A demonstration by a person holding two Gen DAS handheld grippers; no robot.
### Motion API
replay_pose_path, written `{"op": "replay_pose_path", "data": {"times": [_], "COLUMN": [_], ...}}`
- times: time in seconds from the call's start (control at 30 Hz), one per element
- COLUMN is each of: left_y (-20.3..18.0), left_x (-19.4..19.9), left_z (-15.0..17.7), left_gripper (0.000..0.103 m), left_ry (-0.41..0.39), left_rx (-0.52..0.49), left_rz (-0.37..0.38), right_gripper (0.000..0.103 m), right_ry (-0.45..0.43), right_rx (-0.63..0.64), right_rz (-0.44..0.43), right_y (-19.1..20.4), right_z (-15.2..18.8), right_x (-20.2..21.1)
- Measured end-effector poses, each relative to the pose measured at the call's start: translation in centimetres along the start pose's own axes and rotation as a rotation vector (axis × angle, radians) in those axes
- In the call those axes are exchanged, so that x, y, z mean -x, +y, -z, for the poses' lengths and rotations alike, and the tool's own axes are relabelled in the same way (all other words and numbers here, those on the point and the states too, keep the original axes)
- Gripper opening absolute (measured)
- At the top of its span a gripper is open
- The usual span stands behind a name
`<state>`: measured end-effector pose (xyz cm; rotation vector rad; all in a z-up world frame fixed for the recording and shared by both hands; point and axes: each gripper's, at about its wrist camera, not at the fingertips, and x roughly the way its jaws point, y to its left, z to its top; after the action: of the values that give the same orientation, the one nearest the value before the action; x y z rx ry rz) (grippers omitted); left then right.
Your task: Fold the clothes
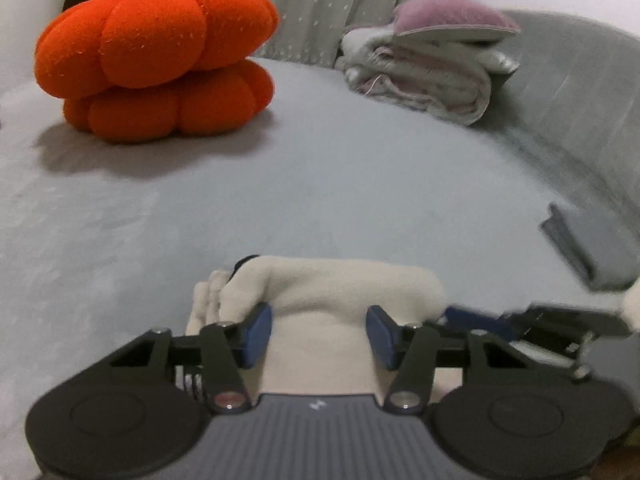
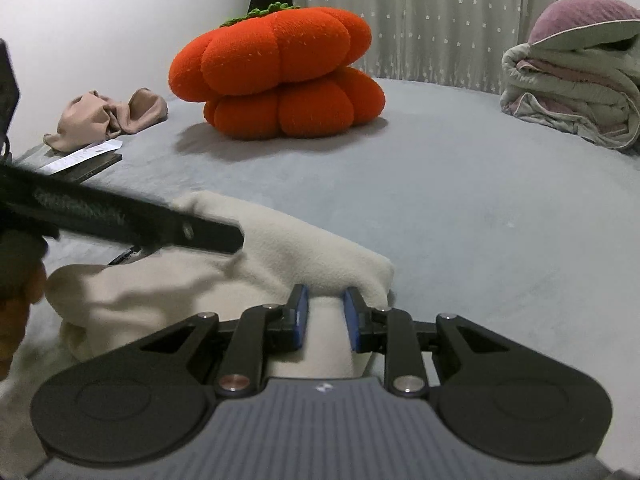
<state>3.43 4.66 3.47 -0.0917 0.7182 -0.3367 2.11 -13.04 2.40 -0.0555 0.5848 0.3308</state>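
On the near part of the grey bed cover (image 2: pixel 460 208), a cream fleece garment (image 2: pixel 280 248) lies bunched in soft folds, directly ahead of both my tools. My left gripper (image 1: pixel 319 334) has its blue pads (image 1: pixel 256 334) set wide apart, with the cream fabric lying between them — I see no pinch on it from that side. My right gripper (image 2: pixel 325 317) stands with its pads much nearer together, a ridge of the same fleece rising in the narrow gap between them; whether they actually clamp it I cannot tell. From the right wrist view, the left tool's dark body crosses above the garment's far-left part. Farther back on the cover sits an orange pumpkin cushion (image 2: pixel 280 76) with a green stalk, well apart from the fleece. To the far right rests a rolled pale quilt (image 2: pixel 576 96) with a mauve pillow (image 2: pixel 580 12) on top. At the far left, a crumpled tan cloth (image 2: pixel 108 118) lies beside a white paper slip (image 2: pixel 82 156). Behind it all hangs a star-dotted curtain (image 2: pixel 440 12).
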Motion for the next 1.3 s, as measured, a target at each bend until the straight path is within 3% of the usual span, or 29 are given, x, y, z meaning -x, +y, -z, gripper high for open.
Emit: {"op": "replay_pose_path", "data": {"times": [0.3,0.4,0.63,1.0,1.13,1.3], "left_y": [0.0,0.1,0.1,1.1,1.6,1.7], "left_x": [0.3,0.3,0.8,0.5,0.7,0.8], "left_z": [0.4,0.5,0.3,0.8,1.0,1.0], "left_gripper": [0.055,0.055,0.055,0.057,0.058,0.058], "left_ry": [0.002,0.002,0.0,0.003,0.016,0.02], "left_rx": [-0.004,-0.004,-0.012,-0.005,0.021,0.032], "left_rz": [-0.007,-0.006,0.001,0.003,0.021,0.027], "right_gripper": [0.028,0.028,0.027,0.028,0.03,0.03], "right_ry": [-0.03,0.025,0.076,0.033,-0.009,-0.05], "right_rx": [-0.103,-0.089,-0.071,-0.063,-0.06,-0.142], "right_rz": [-0.066,-0.079,-0.061,-0.014,-0.004,-0.073], "right_y": [-2.9,-2.7,-2.1,-1.4,-1.5,-1.5], "right_z": [-3.2,-3.6,-2.8,-2.1,-2.5,-1.9], "right_x": [0.4,-1.8,-3.8,-3.2,-1.7,3.1]}}
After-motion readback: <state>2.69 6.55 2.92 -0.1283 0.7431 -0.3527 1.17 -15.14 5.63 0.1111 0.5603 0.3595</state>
